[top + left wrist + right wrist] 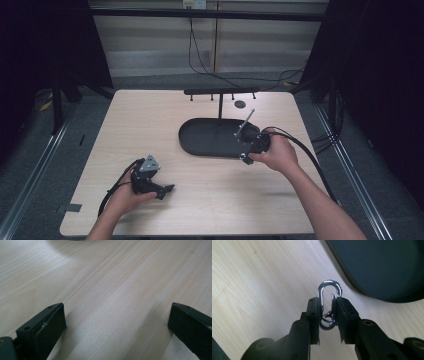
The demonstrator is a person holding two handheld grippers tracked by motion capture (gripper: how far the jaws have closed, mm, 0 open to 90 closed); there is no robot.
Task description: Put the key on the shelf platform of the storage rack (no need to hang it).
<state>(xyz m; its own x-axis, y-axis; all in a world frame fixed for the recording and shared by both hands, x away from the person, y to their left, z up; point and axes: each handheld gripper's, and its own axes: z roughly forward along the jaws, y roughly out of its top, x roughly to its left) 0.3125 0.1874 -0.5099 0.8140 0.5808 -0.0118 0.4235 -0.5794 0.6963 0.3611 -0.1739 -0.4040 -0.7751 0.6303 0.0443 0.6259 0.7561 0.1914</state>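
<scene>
A shiny silver carabiner clip (322,293) stands upright between the black jaws of my right gripper (327,302), which is shut on its lower half; its hooked top sticks out above the pads. In the high view the right gripper (246,152) hangs over the near right edge of a black oval base (210,137), the same base (387,265) filling the upper right of the right gripper view. My left gripper (167,190) rests low over the wooden table (150,120) at the near left. Its jaws (116,322) stand wide open over bare wood.
A thin black post rises from the oval base and carries a horizontal bar with several short pegs (220,92) near the table's far edge. A small dark disc (240,104) lies beside it. Cables trail from both grippers toward the near edge.
</scene>
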